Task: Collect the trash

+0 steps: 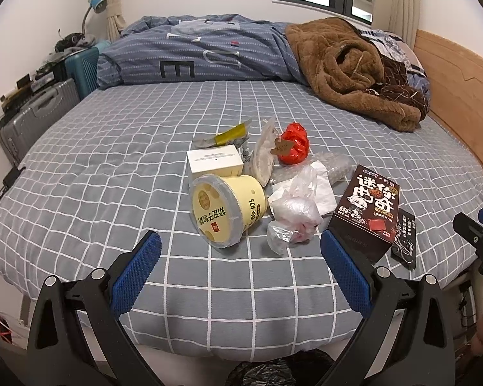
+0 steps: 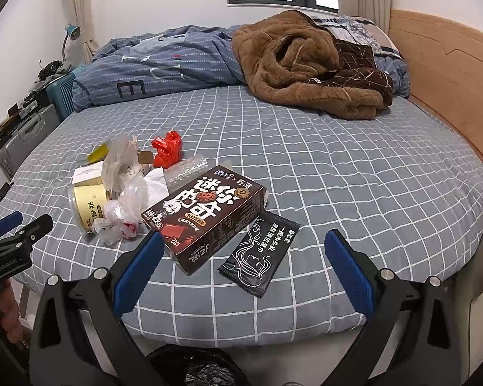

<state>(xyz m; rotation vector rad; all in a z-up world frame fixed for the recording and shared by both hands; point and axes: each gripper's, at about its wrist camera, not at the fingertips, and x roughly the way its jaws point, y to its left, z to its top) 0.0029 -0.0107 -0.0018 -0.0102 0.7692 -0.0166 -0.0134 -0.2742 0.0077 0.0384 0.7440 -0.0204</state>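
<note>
Both grippers' jaws gape empty, left gripper (image 1: 240, 267) stamped "GenRobot.AI", brown box (image 2: 206, 215) reading "100%".

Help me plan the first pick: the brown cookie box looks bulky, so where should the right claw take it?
Take the brown cookie box across its narrower width at the near end. It lies flat, that end pointing toward the right claw, already open. Come from above and the front, clear of the black sachet touching its right edge.
</note>
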